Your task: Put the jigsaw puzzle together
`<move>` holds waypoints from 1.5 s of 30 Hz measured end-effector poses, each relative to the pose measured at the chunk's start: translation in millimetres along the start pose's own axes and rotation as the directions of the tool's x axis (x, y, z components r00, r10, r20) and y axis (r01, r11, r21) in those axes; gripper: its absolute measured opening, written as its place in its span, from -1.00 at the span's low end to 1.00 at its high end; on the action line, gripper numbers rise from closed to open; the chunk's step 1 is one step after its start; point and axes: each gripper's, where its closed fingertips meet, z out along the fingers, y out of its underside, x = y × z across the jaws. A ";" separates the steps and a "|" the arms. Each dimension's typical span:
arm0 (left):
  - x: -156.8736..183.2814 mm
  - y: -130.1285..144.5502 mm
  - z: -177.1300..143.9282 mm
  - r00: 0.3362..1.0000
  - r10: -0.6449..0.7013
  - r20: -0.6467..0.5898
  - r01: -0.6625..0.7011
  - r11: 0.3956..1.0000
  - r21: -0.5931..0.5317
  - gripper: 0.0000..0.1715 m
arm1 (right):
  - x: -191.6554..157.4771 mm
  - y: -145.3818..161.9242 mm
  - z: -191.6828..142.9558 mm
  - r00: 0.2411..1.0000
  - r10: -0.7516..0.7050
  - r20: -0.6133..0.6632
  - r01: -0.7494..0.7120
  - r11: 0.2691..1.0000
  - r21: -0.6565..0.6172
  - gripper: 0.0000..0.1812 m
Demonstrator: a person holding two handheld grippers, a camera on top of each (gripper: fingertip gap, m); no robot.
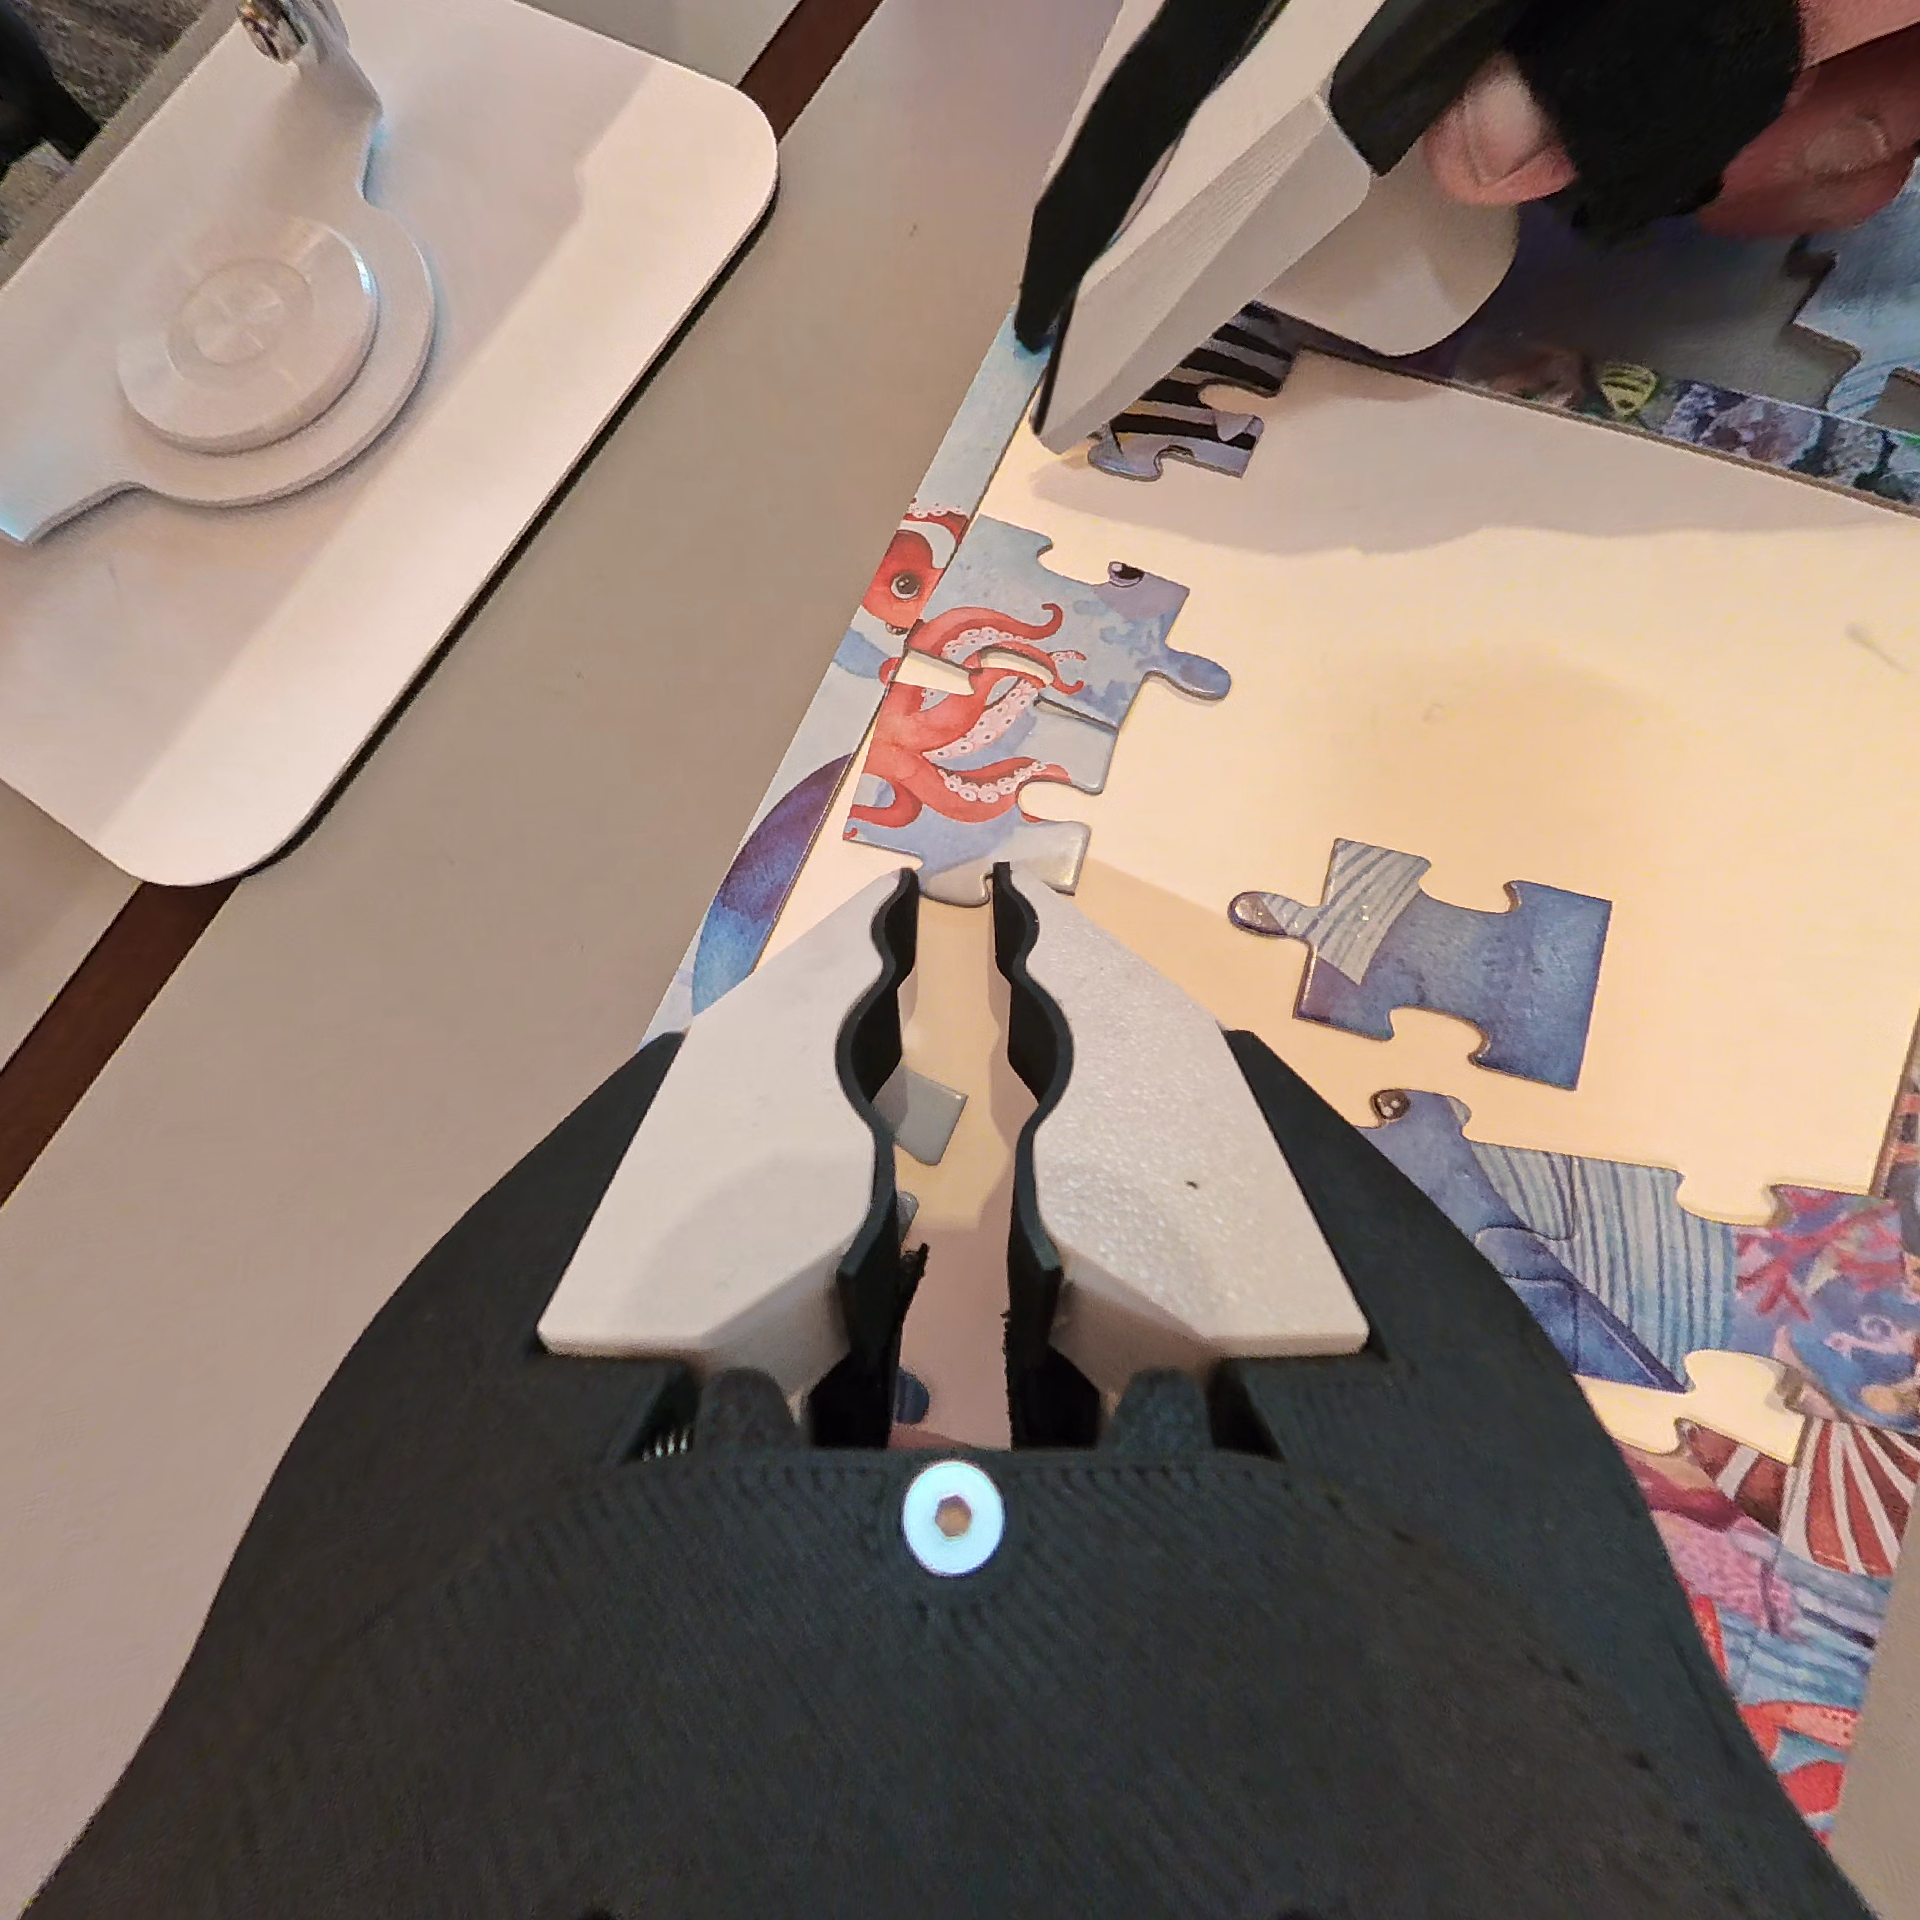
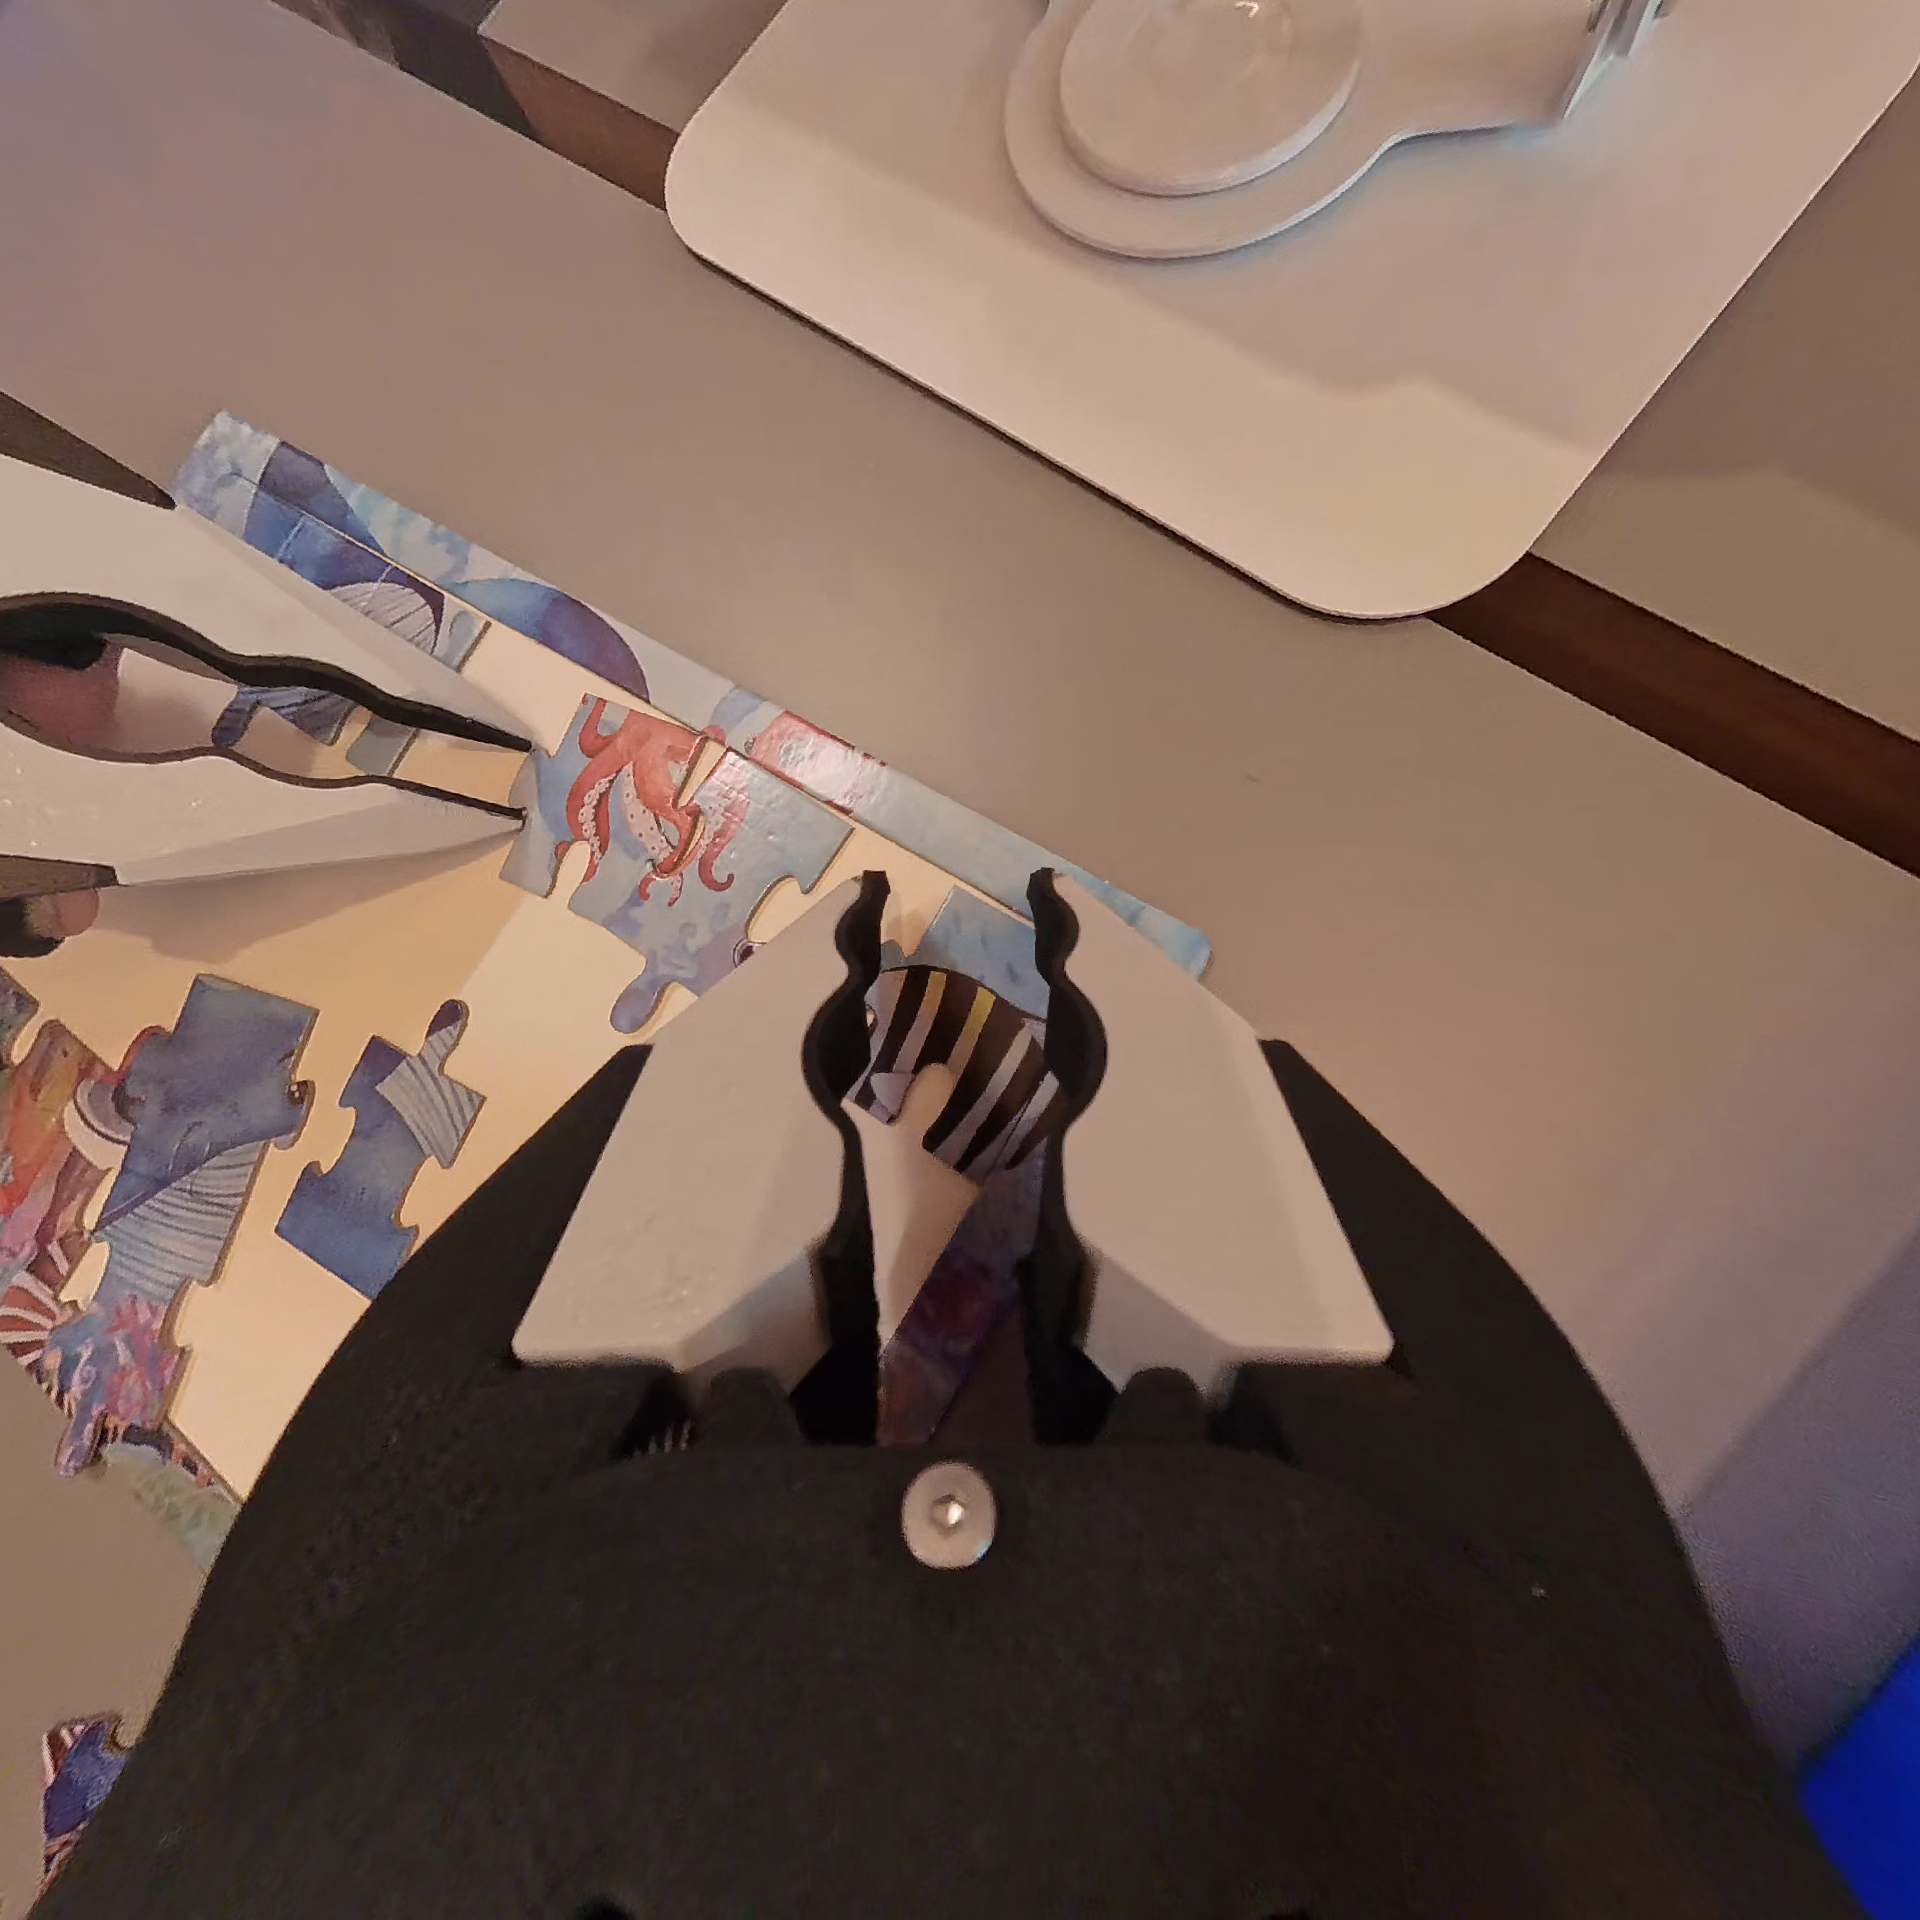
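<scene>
Jigsaw puzzle tray (image 1: 1455, 665) lies flat on the grey table (image 1: 436, 935), partly filled. Left gripper (image 1: 953, 883): jaws narrowly parted, empty, tips at the octopus pieces (image 1: 987, 717). Right gripper (image 2: 958, 891): jaws apart, straddling the striped piece (image 2: 966, 1070), not clamped. Recommend seating each tab squarely, pressing flat, avoiding the 2 loose blue pieces.

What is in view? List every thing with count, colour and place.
Table: one, grey, under everything.
Base: one, white, on the table beside the board.
Board: one, cream, printed border.
Octopus pieces: two, red on blue, joined at the board's edge.
Striped piece: one, black-white, below the right fingers.
Loose piece: one, blue, mid-board.
Joined pieces: several, blue-red, along the board's side.
Left gripper: fingers slightly apart, at the octopus pieces.
Right gripper: open.
Hand: one, black glove.
</scene>
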 end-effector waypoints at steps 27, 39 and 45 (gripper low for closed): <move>11.3 -15.5 6.6 0.995 0.082 0.062 -0.079 0.996 -0.048 -0.42 | 1.6 2.4 -3.2 0.973 0.136 0.184 -0.144 0.989 0.033 -0.87; 11.0 -20.4 17.0 0.999 -0.025 -0.030 0.025 0.999 -0.023 -0.58 | -0.2 3.5 -3.6 0.964 0.154 0.217 -0.163 0.986 0.025 -0.86; 16.6 -26.5 22.0 0.998 0.036 -0.055 -0.038 0.999 -0.035 -0.74 | 10.7 -5.3 -10.0 0.965 0.178 0.192 -0.197 0.976 0.088 -0.85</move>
